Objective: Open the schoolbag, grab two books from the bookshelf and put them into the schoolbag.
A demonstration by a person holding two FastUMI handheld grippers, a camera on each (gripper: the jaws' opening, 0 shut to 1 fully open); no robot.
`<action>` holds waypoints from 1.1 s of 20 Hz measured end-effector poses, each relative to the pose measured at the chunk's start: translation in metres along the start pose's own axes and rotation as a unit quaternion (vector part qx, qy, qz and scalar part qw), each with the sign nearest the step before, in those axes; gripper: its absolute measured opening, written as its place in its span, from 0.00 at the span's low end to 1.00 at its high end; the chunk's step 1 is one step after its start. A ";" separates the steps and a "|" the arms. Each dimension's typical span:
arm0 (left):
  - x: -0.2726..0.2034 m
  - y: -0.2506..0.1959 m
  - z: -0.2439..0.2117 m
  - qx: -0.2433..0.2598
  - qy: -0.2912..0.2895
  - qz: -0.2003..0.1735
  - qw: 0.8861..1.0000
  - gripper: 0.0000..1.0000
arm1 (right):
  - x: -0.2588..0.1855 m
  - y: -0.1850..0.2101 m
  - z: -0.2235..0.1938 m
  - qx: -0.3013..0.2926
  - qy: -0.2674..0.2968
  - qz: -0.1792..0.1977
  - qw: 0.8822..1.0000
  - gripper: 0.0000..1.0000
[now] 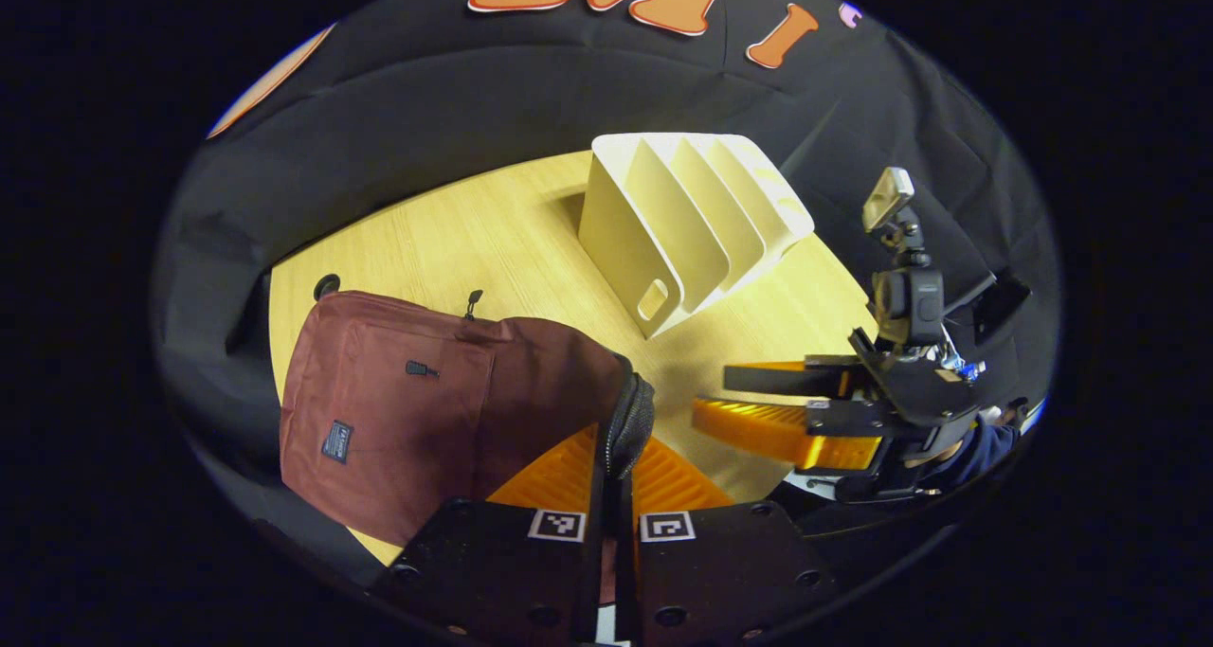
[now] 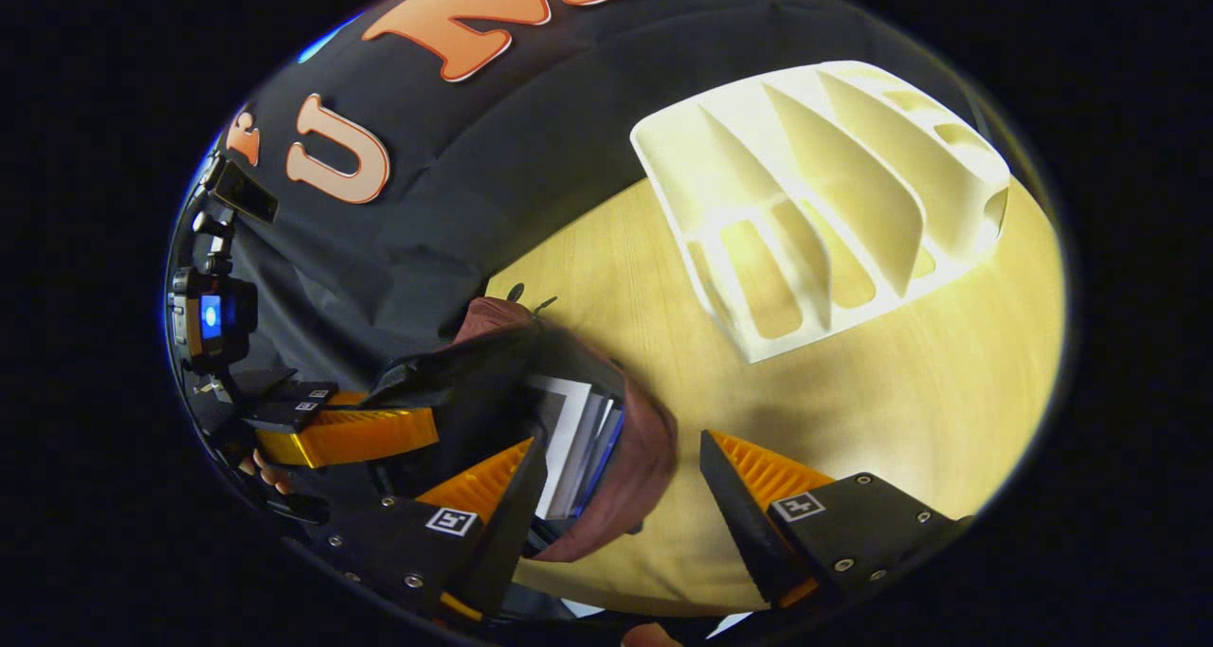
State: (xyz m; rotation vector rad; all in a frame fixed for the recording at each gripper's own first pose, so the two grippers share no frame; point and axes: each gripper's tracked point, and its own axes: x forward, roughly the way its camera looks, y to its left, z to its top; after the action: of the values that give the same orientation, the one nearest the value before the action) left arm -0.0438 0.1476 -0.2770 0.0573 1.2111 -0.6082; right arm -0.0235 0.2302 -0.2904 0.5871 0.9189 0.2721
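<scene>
The bag (image 1: 407, 410), maroon, lies on the wooden table (image 1: 474, 230), near side, its mouth gaping in the right gripper view (image 2: 616, 439). Books (image 2: 578, 448) sit inside it, pale covers and a blue edge showing at the opening. The left gripper (image 1: 621, 439) is clamped tight on the bag's dark edge (image 1: 630, 410), both fingers pinching it. The right gripper (image 2: 616, 476) has its fingers spread wide, straddling the bag's mouth with nothing pinched. Beyond, the white shelf (image 1: 692, 221) stands on the table well apart from the bag, its slots bare. Black cloth (image 1: 426, 98) hangs behind.
</scene>
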 end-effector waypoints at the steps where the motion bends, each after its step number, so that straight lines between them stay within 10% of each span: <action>1: 0.003 -0.007 -0.002 -0.006 -0.002 0.004 1.000 0.10 | -0.010 -0.007 0.005 -0.008 -0.002 0.000 1.000 0.97; 11: 0.048 -0.104 -0.002 -0.099 -0.031 0.056 0.993 0.41 | -0.106 -0.106 0.062 -0.088 -0.009 0.012 0.996 0.97; 22: 0.019 -0.192 0.079 -0.071 -0.213 0.160 0.961 0.82 | -0.218 -0.133 0.168 -0.179 -0.171 -0.016 0.969 0.97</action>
State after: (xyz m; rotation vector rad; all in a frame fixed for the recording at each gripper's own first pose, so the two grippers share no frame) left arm -0.0621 -0.0489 -0.2119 0.0002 0.8001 -0.2302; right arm -0.0185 -0.0389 -0.1448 0.2711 0.5272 0.2887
